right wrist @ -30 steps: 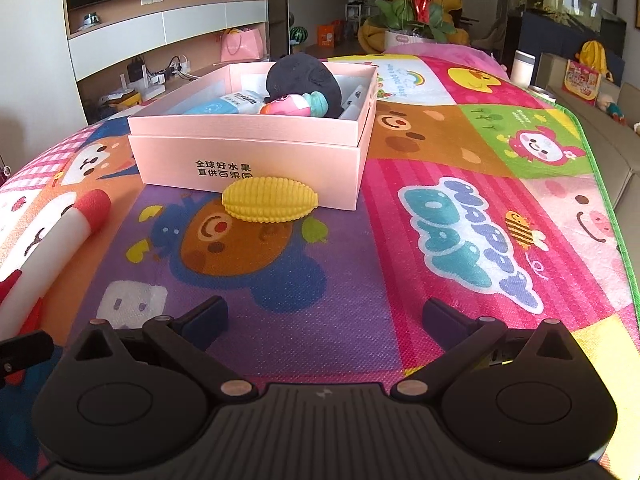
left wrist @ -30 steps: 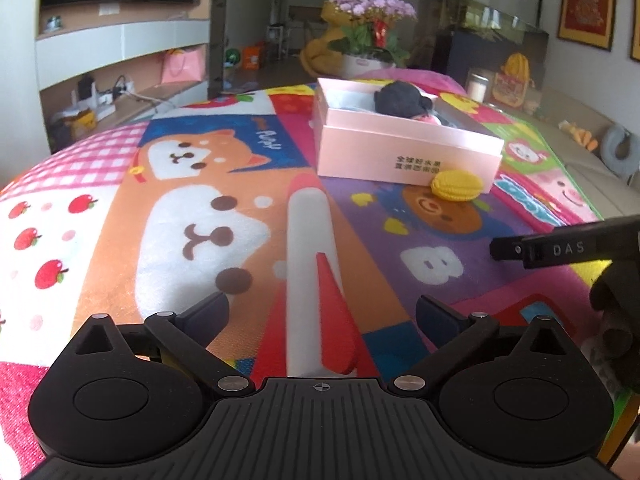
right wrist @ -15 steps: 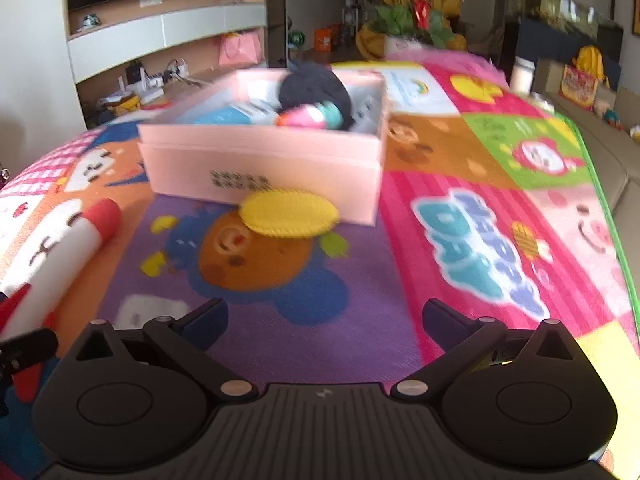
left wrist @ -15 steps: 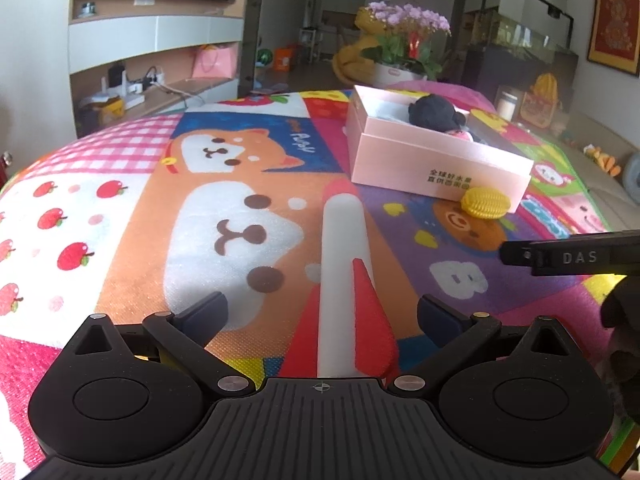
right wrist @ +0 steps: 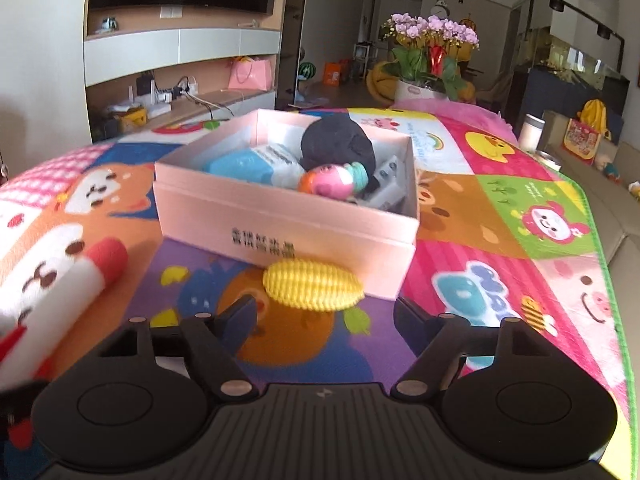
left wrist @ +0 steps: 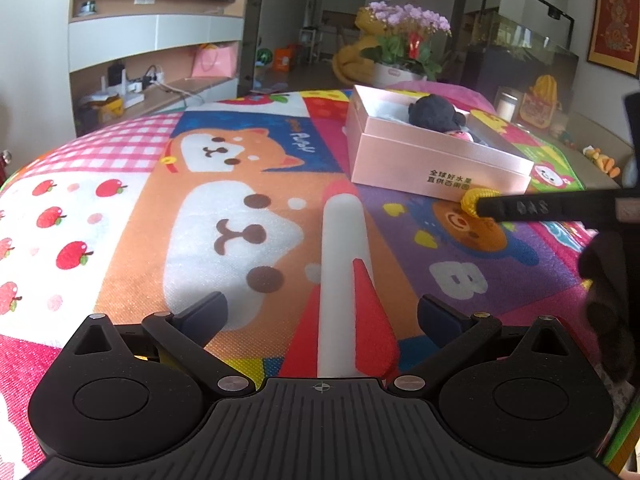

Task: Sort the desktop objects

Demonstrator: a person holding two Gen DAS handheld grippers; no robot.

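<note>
A yellow corn toy (right wrist: 312, 286) lies on the mat against the front wall of the pink box (right wrist: 280, 236). My right gripper (right wrist: 326, 316) is just short of it with its jaws closing; the corn's near side sits between the fingertips, and the pads are not pressing on it. The box holds a black plush (right wrist: 340, 148), a blue tube (right wrist: 240, 166) and a pink striped toy (right wrist: 332, 180). My left gripper (left wrist: 322, 312) stands open astride a white and red plush rocket (left wrist: 344, 264). One of the right gripper's fingers (left wrist: 520, 208) covers most of the corn (left wrist: 472, 200) there.
A bright cartoon mat (right wrist: 500, 240) covers the surface; its green edge (right wrist: 616, 300) runs down the right, with a beige seat beyond. A pot of pink flowers (right wrist: 428, 52) stands past the far end. A gloved hand (left wrist: 608, 280) shows at the right.
My right gripper has moved forward to the corn toy and its jaws have narrowed. In the left wrist view its finger now reaches the corn. The left gripper stays over the rocket.
</note>
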